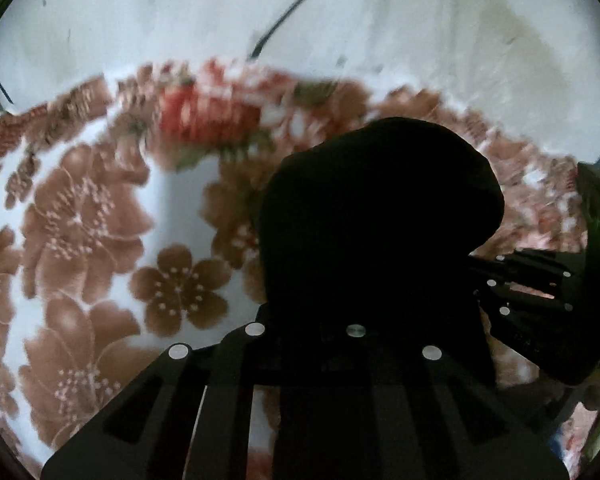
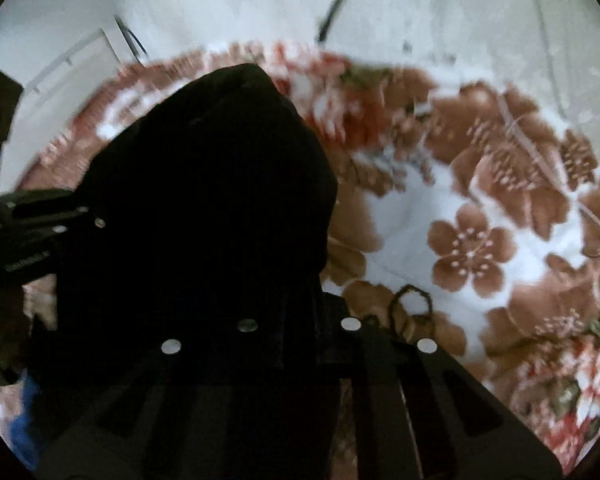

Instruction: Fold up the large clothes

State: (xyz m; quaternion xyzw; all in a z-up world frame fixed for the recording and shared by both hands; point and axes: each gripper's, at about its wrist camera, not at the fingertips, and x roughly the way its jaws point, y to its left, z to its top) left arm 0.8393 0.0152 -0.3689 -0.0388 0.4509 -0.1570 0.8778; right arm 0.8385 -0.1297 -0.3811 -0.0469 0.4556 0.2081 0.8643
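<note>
Both of your grippers point steeply down over a flowered blanket (image 1: 84, 216) that covers the surface below, white ground with brown blossoms and a red patch toward its far edge; nothing here reads as a desk, so places are given against the blanket. In the left wrist view a black garment (image 1: 380, 208) rises as a dark hump straight in front of the left gripper (image 1: 356, 312), right where the fingers should meet, so the tips are hidden; the jaws are drawn together, and the cloth bunched there suggests they are pinched on a fold of it. The right wrist view shows the same: the garment mounds up ahead of the right gripper (image 2: 260, 308), left of centre, over the fingertips, jaws closed tight, apparently on cloth. Each view catches the other gripper at its side, so you hold the two close together, side by side, on the same garment. Judgement: pinching one edge at two points lets you carry it flat across the blanket for a fold, not in a bunch. The garment sits in the blanket's middle, short of the far edge. Beyond that edge is a pale wall (image 1: 180, 12) with a dark cable (image 1: 292, 12) running down it. The far blanket is smeared with blur. Fold barely begun, I'd say. Risk: thin cloth slipping from a pinch you cannot see.
</note>
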